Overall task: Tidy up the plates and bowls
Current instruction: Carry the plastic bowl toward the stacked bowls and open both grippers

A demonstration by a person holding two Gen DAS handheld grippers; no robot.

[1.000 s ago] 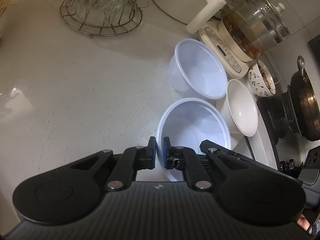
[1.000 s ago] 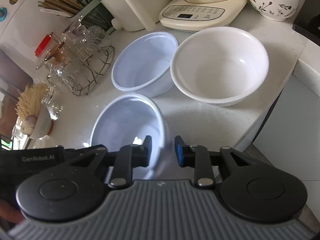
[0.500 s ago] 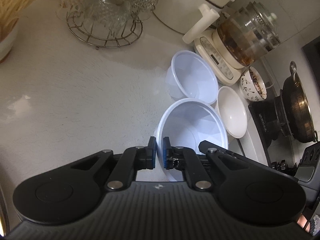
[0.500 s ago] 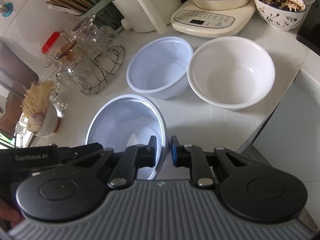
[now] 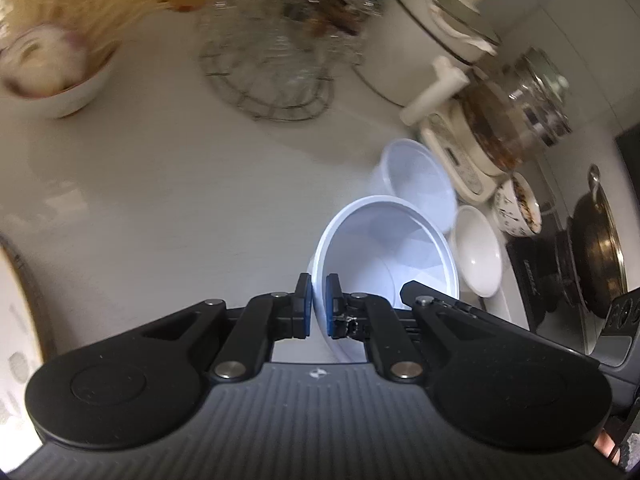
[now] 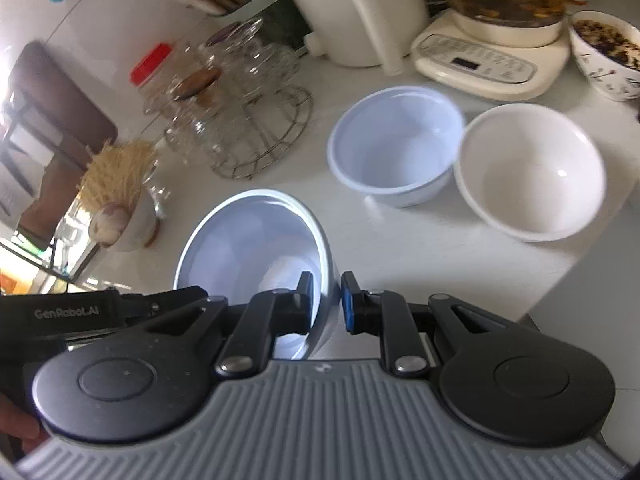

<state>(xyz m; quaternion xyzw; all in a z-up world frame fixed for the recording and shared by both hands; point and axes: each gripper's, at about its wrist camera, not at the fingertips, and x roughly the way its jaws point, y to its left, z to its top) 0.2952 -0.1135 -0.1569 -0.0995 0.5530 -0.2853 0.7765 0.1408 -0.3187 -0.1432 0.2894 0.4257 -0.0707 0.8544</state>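
Both grippers hold one translucent bluish plastic bowl lifted above the white counter. My left gripper is shut on its left rim. My right gripper is shut on the right rim of the same bowl. A second bluish plastic bowl stands on the counter, and it also shows in the left wrist view. A white ceramic bowl stands right beside it, near the counter edge, and also shows in the left wrist view.
A wire rack of glassware stands at the back. A cream kettle base with a glass pot, a white cooker and a patterned bowl of food line the back right. A bowl of noodles sits left. A dark pot is on the stove.
The held bowl has risen higher off the counter and moved back from the other two bowls. The right gripper has closed onto its rim. Both views are blurred by motion.
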